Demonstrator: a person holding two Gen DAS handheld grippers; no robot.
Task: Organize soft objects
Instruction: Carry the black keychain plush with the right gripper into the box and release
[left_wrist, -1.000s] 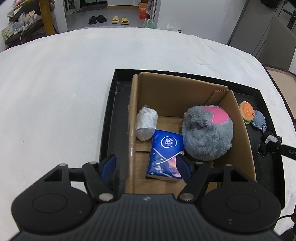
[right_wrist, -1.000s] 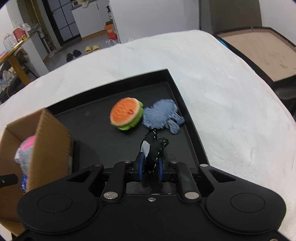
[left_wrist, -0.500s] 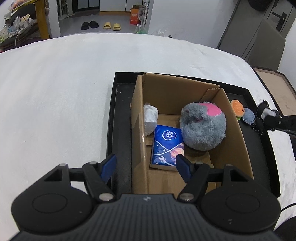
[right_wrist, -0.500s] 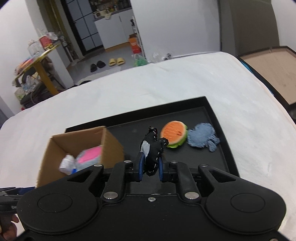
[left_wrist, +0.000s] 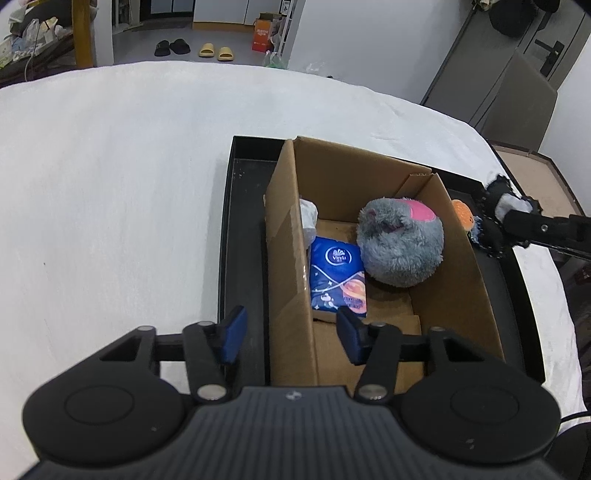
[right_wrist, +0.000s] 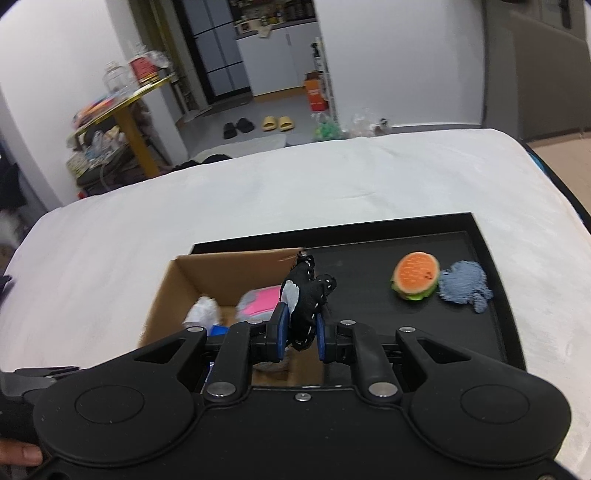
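Cardboard box (left_wrist: 454, 291), brown and open-topped, stands inside a shallow black tray (left_wrist: 242, 236) on a white-covered surface (left_wrist: 110, 184). Inside the box lie a round grey plush toy with a pink patch (left_wrist: 400, 245), a blue tissue pack with white lettering (left_wrist: 338, 282) to its left, and a small white wrapped bundle (left_wrist: 308, 218) against the left wall.

The left gripper (left_wrist: 291, 334) is tilted steeply down over the near left corner of the box. Its blue-padded jaws have just been closing, yet they are apart, one on each side of the box's left wall, with neither pad touching the cardboard.

The right gripper (right_wrist: 300, 329) is angled down above the box's right wall, with the tray to its right. Its jaws are clamped on a small black stuffed toy with white stitching and a white patch (right_wrist: 304, 295), which sticks up and forward from between the pads. In the left wrist view this toy (left_wrist: 496, 201) hangs above the far right part of the tray.

On the bare tray floor, right of the box, a small orange-and-green burger-shaped plush (right_wrist: 415, 275) rests touching a flat blue-grey fuzzy plush (right_wrist: 465, 286). A fingertip (right_wrist: 18, 452) shows at the lower left edge of the right wrist view.
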